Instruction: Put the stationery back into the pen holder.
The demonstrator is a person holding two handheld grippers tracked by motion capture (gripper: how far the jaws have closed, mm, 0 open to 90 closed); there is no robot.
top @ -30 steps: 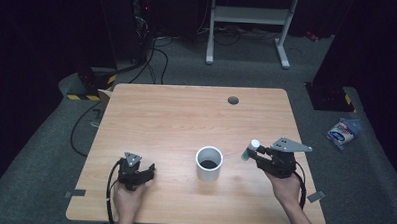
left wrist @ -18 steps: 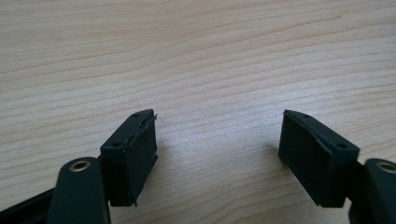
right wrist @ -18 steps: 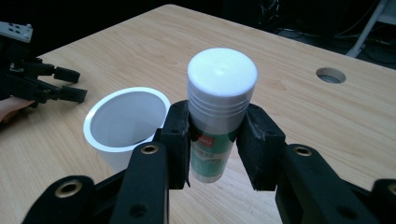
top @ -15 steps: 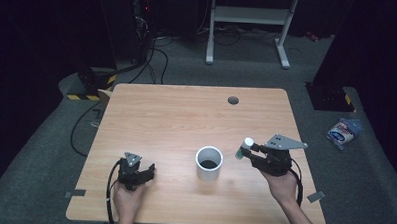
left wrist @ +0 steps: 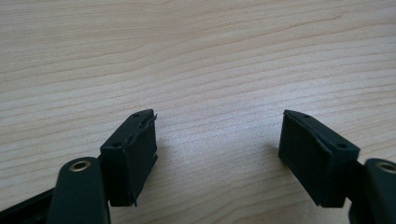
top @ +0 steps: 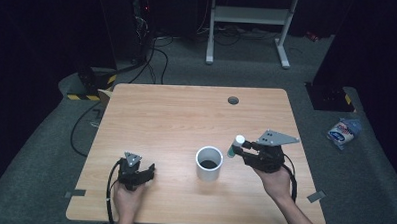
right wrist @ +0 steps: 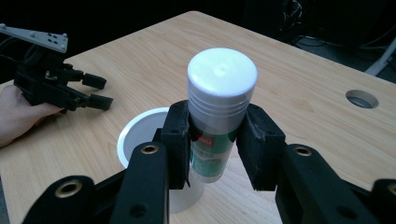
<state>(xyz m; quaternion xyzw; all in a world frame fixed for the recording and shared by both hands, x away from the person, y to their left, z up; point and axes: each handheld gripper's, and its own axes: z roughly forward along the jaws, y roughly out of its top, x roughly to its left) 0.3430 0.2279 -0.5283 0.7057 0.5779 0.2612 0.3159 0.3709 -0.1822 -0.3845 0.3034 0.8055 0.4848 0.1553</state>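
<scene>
While clamped between right gripper (right wrist: 212, 140) fingers (right wrist: 176, 140), glue stick (right wrist: 219, 102) upright

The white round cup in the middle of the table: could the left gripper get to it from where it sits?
Probably yes. The left gripper rests with jaws open, and bare wooden table lies between it and the white round cup.

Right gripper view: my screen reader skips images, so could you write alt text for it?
The right gripper clamps an upright glue stick with a white cap, just above a white cup on a wooden table. The left gripper, jaws apart, rests at far left.
</scene>
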